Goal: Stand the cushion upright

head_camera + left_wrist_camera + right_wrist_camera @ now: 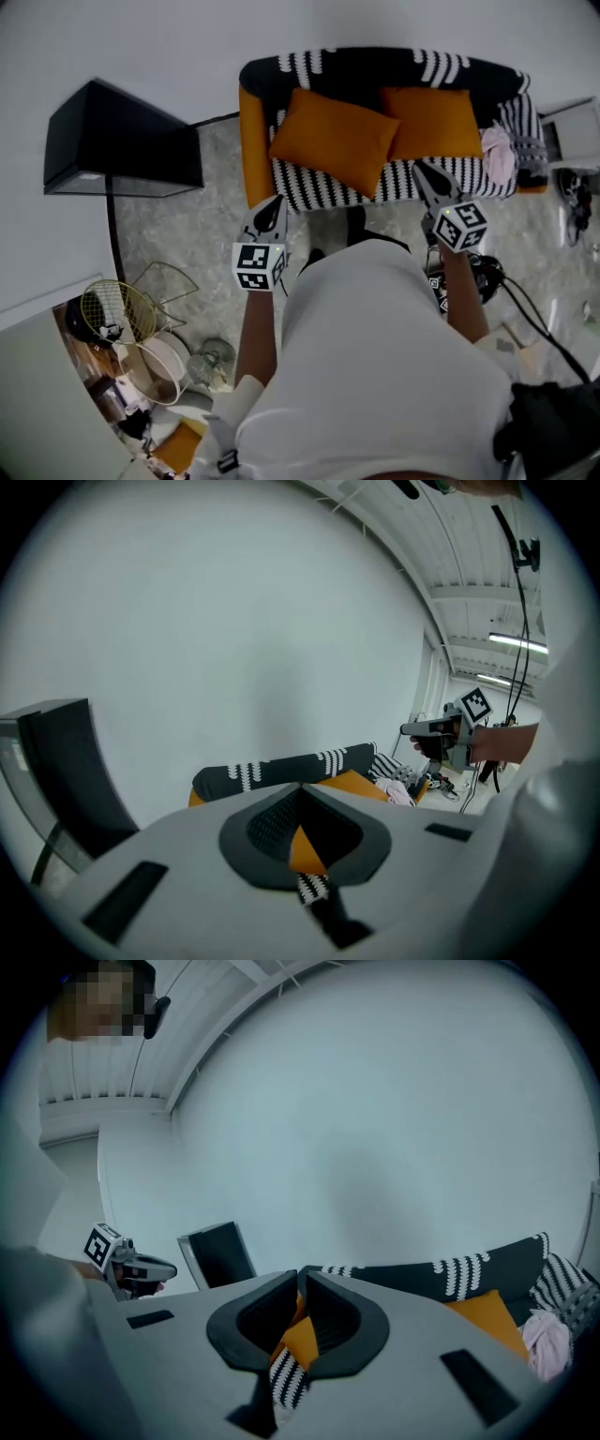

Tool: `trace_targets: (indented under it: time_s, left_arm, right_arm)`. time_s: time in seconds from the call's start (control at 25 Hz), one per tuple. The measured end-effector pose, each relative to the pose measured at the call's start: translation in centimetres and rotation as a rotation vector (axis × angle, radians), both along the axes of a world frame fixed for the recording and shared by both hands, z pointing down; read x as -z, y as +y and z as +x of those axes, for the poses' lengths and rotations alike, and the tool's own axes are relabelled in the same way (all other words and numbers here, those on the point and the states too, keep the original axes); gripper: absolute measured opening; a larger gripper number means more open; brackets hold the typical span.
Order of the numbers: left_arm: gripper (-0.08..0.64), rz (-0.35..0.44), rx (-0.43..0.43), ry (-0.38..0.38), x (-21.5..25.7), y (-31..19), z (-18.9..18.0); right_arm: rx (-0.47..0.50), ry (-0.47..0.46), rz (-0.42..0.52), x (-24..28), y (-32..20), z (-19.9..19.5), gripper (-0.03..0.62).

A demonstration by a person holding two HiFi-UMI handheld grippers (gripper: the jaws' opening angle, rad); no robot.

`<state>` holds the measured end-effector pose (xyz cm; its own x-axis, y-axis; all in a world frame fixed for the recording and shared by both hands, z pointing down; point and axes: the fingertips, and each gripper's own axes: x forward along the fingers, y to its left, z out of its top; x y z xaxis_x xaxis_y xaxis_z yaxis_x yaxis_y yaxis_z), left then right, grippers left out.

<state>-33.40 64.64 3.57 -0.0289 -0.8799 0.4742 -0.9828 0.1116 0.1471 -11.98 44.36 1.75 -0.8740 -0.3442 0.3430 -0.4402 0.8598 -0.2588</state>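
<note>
Head view: locate the sofa (319, 70) at upper centre against a pale wall, black with white stripes and orange side panels. Note two orange cushions on it. Find the left cushion (333, 141) turned at a slant, broad face toward the camera, right corner overlapping the right cushion (436, 122). Find the right cushion set squarer, upper edge at the backrest. Leaning or lying flat: not determinable from this steep angle. Note a pink cloth (498, 155) bunched at the sofa's right end, just beside the right cushion.

Locate the left gripper (274, 204) in front of the sofa's left corner, tips at the front edge of the seat, apart from both cushions. Locate the right gripper (424, 172) with tips over the striped seat, just below the right cushion. Contact with the cushion: not resolvable.

Left gripper view: read the jaws as clenched, pads meeting at the tips, nothing clamped. Expect only orange and striped fabric, seen beyond through the slot behind the tips. Right gripper view: read the same condition, jaws pressed together and empty, sofa fabric showing behind.

Note a black cabinet (122, 141) by the wall, left of the sofa and not touching it. Note a wire basket (117, 309) on the floor at the person's left side.
</note>
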Motion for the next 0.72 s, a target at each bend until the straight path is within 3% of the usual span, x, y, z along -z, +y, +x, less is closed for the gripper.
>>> trace_targets:
  time_s: [0.44, 0.72]
  left_arm:
    - [0.002, -0.045, 0.123, 0.078, -1.7, -6.0, 1.3]
    - [0.002, -0.112, 0.167, 0.089, -3.0, -6.1, 1.1]
  right_arm:
    - [0.187, 0.061, -0.052, -3.9, -6.8, -2.8, 0.043]
    - [0.263, 0.086, -0.093, -6.7, -7.7, -4.6, 0.043]
